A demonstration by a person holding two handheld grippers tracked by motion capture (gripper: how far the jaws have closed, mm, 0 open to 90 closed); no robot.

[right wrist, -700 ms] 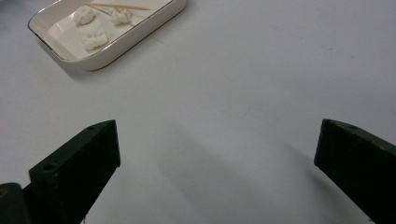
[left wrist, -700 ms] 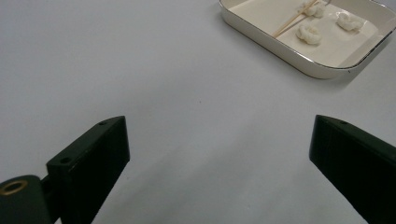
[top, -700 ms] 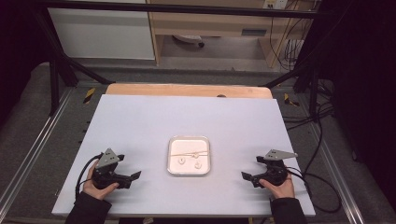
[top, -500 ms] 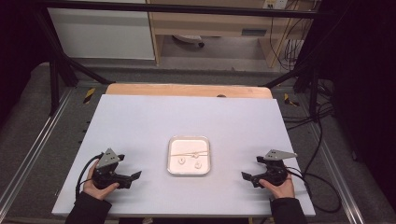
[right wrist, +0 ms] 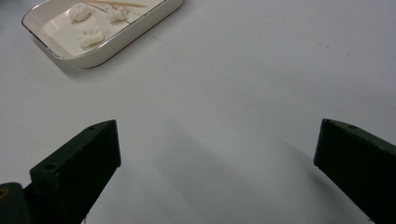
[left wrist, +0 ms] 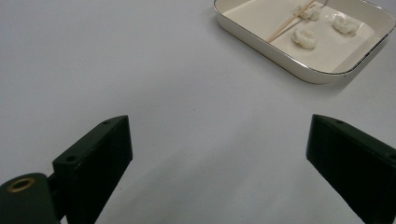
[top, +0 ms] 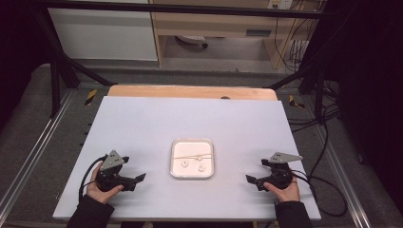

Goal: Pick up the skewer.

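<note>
On the white table [top: 190,118] we held the left gripper [top: 138,178] and right gripper [top: 250,179] with jaws wide apart and empty, either side of the tray [top: 192,173] holding three white lumps [left wrist: 303,37] and a skewer [left wrist: 289,23].

The counter [top: 142,123] looks smooth and matt, a pale sheet over a bare wooden edge [top: 190,91] at the far side. The tray [left wrist: 261,44] is glossy (likely glazed or enamelled) with a thin metallic rim. The fingers [left wrist: 95,156] are matt black plastic.
</note>
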